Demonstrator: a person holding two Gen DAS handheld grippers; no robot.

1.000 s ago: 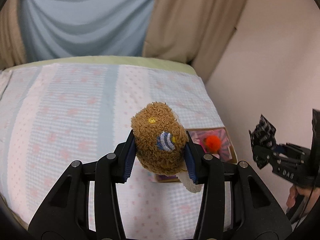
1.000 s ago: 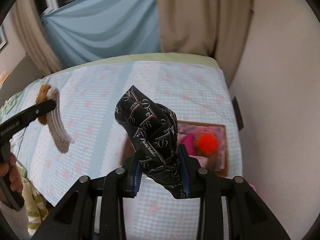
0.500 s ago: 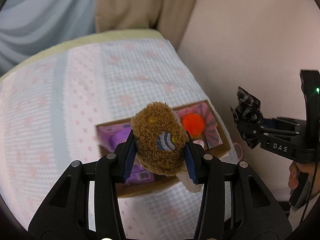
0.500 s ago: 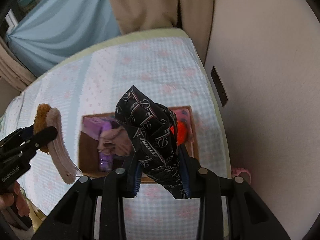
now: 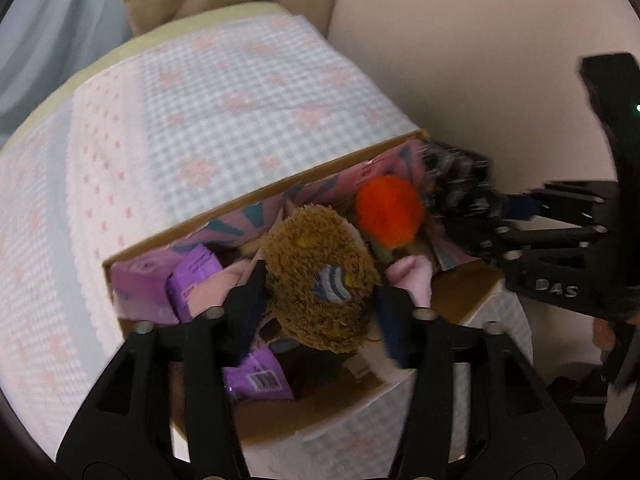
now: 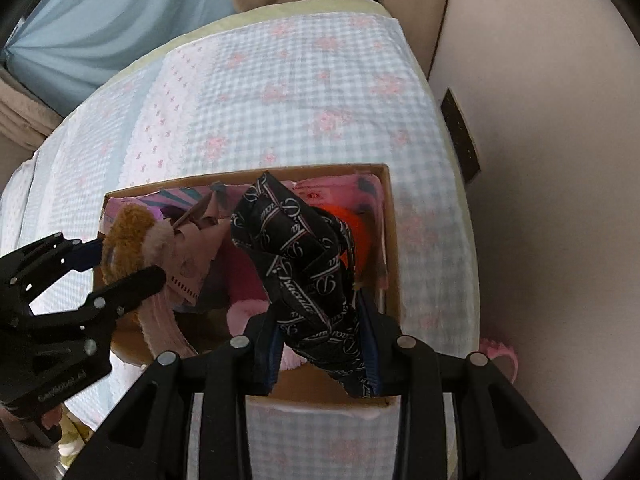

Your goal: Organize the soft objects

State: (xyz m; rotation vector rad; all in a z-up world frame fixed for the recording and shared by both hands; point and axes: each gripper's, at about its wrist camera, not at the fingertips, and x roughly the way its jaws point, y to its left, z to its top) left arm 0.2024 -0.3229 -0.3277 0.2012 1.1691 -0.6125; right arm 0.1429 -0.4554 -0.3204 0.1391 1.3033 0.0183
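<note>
A brown fuzzy plush [image 5: 320,280] with a blue striped patch hangs between the jaws of my left gripper [image 5: 322,294], just over the open cardboard box [image 5: 280,184]. Those jaws are opening, and their pads stand slightly off the plush. In the right wrist view the left gripper [image 6: 124,260] and the plush [image 6: 124,240] sit at the box's left end. My right gripper [image 6: 316,316] is starting to open, but its pads still press on a black patterned cloth [image 6: 304,248] above the box's right half [image 6: 390,240]. The right gripper [image 5: 492,228] and its cloth [image 5: 452,184] also show from the left wrist.
Inside the box lie an orange pom-pom [image 5: 388,210], purple packs [image 5: 192,280] and pink soft pieces [image 5: 416,280]. The box rests on a checked bed cover [image 5: 200,100] near the bed's right edge, beside a plain wall [image 6: 540,160]. A pink thing [image 6: 500,356] lies on the floor.
Both grippers have come down and forward until they hang right over the box, which now fills the views. The left jaws have widened around the plush. The right jaws still hold the black cloth.
</note>
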